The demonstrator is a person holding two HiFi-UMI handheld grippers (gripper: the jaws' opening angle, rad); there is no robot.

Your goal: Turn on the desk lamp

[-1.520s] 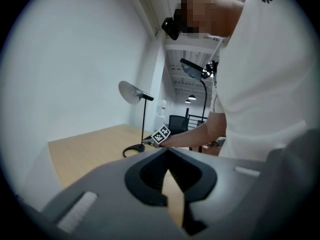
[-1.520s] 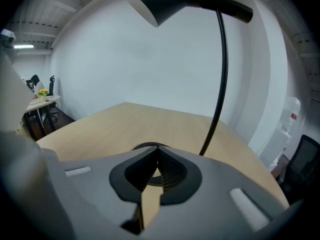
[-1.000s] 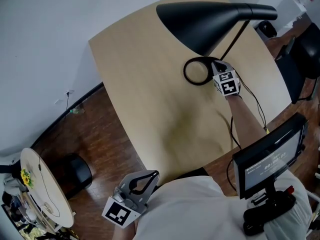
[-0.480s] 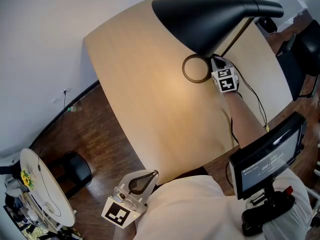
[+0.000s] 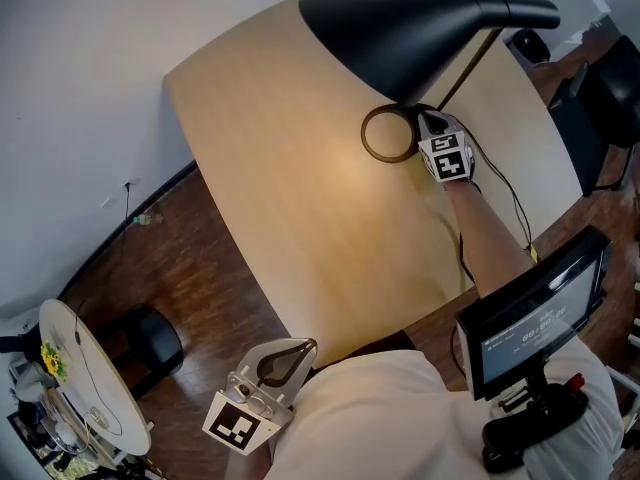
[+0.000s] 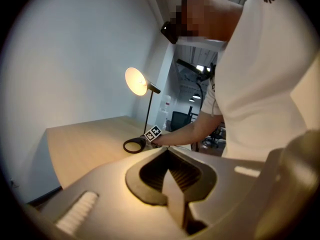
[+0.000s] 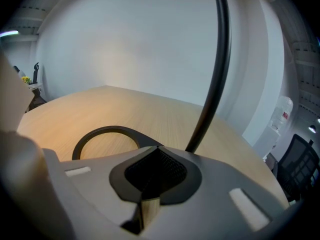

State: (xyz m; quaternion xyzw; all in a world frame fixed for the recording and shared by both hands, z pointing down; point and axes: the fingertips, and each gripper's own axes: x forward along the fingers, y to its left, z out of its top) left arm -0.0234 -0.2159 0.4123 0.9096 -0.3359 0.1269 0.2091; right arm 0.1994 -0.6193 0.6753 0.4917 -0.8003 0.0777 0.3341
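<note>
Desk lamp [image 5: 400, 33] stands lit on the desk [image 5: 270, 198]; task appears complete. Right gripper [image 5: 428, 126], jaws together and empty, sits at its ring base [image 5: 364, 138]. Left gripper [image 5: 285, 356], jaws together, hangs off-desk.

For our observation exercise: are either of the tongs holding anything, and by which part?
Nothing is held. The right tongs are shut and empty by the lamp base; the left tongs are shut and empty too.

**An office, judging by its furniture**

A pale wooden desk [image 5: 290, 178] stands against a bare white wall [image 5: 80, 78] on dark plank flooring [image 5: 180, 268]. A lit desk lamp [image 5: 400, 28] stands on the desk, and a black office chair [image 7: 301, 167] stands beyond it.
</note>
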